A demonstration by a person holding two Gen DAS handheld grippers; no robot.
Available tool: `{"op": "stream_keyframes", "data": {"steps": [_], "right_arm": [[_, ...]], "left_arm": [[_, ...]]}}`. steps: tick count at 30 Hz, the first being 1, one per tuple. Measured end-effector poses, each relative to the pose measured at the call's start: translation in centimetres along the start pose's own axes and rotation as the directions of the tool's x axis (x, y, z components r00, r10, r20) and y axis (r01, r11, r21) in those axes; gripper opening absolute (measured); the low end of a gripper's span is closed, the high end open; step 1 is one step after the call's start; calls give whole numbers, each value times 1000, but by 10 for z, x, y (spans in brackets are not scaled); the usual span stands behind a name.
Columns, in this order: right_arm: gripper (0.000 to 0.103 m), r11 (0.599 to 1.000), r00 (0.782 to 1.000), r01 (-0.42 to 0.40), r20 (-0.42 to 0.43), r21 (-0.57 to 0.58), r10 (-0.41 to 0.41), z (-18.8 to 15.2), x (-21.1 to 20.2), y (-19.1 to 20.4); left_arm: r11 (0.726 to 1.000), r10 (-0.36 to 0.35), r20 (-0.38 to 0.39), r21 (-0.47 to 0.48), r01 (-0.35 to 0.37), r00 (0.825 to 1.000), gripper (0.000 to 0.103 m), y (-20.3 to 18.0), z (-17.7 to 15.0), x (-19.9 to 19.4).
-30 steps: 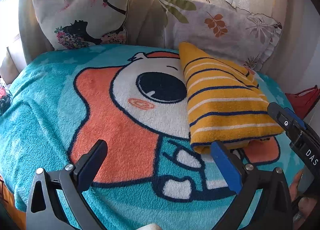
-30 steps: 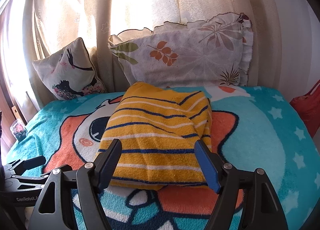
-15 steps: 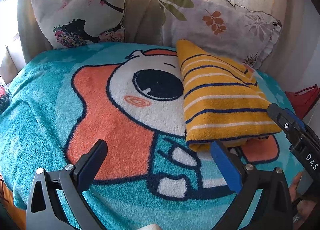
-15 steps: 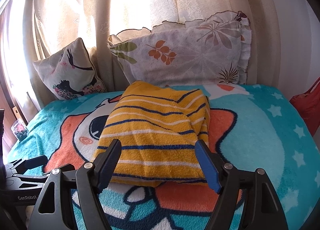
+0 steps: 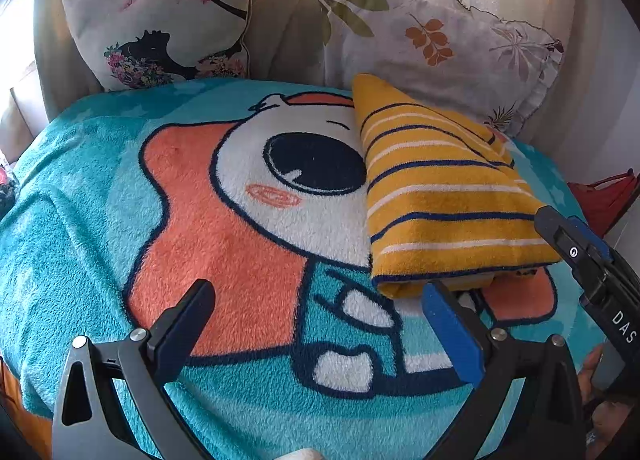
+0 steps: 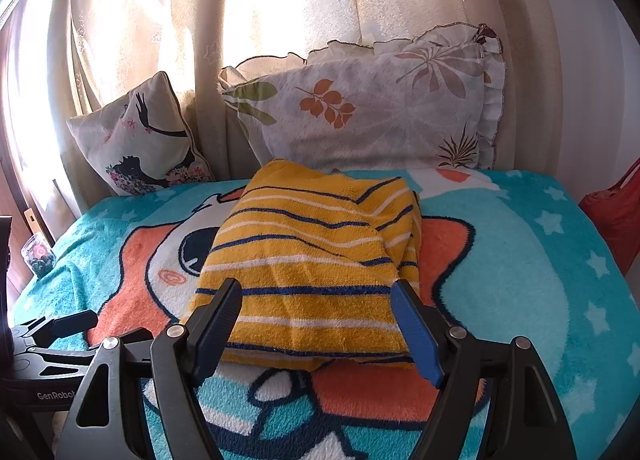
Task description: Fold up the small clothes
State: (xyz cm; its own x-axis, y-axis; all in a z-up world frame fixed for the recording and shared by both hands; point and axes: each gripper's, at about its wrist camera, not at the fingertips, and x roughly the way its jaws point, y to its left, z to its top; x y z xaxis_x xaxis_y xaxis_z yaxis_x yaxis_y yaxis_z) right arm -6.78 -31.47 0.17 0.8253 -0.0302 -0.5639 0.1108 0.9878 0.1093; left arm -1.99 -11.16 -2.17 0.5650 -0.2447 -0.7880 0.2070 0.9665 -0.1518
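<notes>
A folded yellow garment (image 5: 444, 196) with blue and white stripes lies on the cartoon-print teal blanket (image 5: 80, 228); it also shows in the right wrist view (image 6: 316, 276). My left gripper (image 5: 318, 300) is open and empty, hovering over the blanket to the left of the garment's near edge. My right gripper (image 6: 316, 300) is open and empty, its fingers held just in front of the garment's near edge. The right gripper's body shows at the right edge of the left wrist view (image 5: 592, 268).
Two pillows lean against the curtains at the back: a bird-print one (image 6: 140, 140) and a leaf-print one (image 6: 360, 112). A red object (image 6: 616, 212) sits off the bed's right side. A small jar (image 6: 38, 256) stands at the left.
Both grippers have shifted slightly towards the garment; the garment appears a little lower and closer in both views. Jaws stay open.
</notes>
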Motion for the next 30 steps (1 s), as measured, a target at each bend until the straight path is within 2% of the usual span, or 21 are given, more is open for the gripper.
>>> {"op": "stream_keyframes", "data": {"steps": [7, 9, 12, 16, 18, 20, 21, 22, 25, 28, 30], "right_arm": [[81, 1000, 999, 22, 29, 16, -22, 10, -2, -6], [81, 1000, 999, 1, 39, 12, -2, 17, 2, -5], [81, 997, 997, -80, -2, 8, 80, 32, 20, -1], [81, 982, 980, -188, -66, 36, 190, 58, 59, -7], [81, 968, 958, -244, -137, 64, 251, 66, 93, -14], [80, 959, 933, -264, -223, 103, 281, 69, 132, -22], [77, 965, 933, -237, -250, 112, 259, 69, 151, -26], [77, 973, 942, -204, -247, 108, 225, 71, 162, -30], [78, 987, 959, -136, -238, 88, 153, 82, 174, -31], [77, 991, 974, -122, -185, 55, 130, 95, 152, -19], [76, 983, 976, -182, -118, 40, 185, 101, 126, -7]], "left_arm": [[1000, -15, -15, -18, 14, 1000, 103, 3, -2, 3], [1000, -19, -18, -22, 19, 1000, 103, 2, -2, 4], [1000, -18, -17, -16, 18, 1000, 103, 1, -3, 3], [1000, -22, -12, -13, 22, 1000, 103, 0, -3, 1], [1000, -23, -17, -11, 23, 1000, 103, -1, -4, 2], [1000, -25, -25, -8, 24, 999, 103, -2, -5, 3], [1000, -26, -27, -7, 25, 999, 103, -2, -5, 4], [1000, -26, -27, -5, 26, 999, 103, -2, -5, 3], [1000, -22, -18, -3, 22, 1000, 103, 1, -4, 2], [1000, -22, -10, -14, 22, 1000, 103, 8, -3, 2], [1000, -22, -8, -23, 22, 1000, 103, 11, -1, 3]]}}
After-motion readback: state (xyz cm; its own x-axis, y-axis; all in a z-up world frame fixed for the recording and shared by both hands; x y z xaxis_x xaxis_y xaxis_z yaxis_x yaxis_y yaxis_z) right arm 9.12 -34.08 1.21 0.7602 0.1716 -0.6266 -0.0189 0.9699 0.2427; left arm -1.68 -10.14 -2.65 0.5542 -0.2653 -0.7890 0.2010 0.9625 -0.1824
